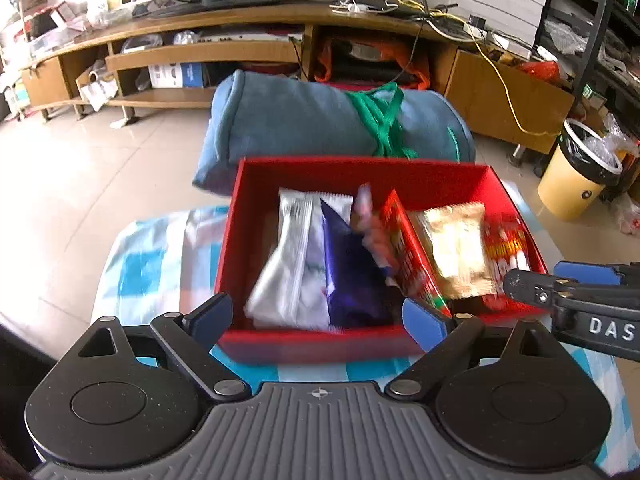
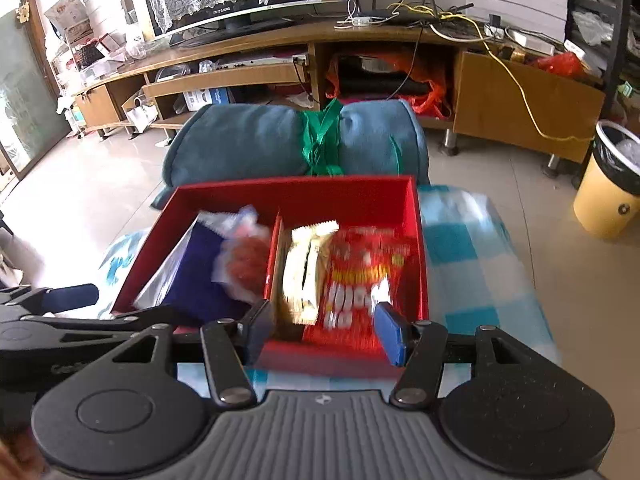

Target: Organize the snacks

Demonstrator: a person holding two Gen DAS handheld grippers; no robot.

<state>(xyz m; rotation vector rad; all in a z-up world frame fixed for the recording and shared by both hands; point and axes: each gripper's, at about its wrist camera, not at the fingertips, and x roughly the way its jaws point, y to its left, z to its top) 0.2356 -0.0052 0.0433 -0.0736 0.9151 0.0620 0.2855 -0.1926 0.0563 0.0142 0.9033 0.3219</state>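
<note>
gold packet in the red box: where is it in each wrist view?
Left wrist: gold packet right of centre, in the right compartment, between the divider and a red packet.
Right wrist: gold packet at centre, just right of the divider.
Shared landmark: green strap on the blue roll behind.

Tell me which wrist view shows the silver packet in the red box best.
Left wrist view: the silver packet lies nearly whole in the left compartment of the red box, beside the dark blue packet. In the right wrist view only a silver edge shows beside the dark blue packet.
</note>
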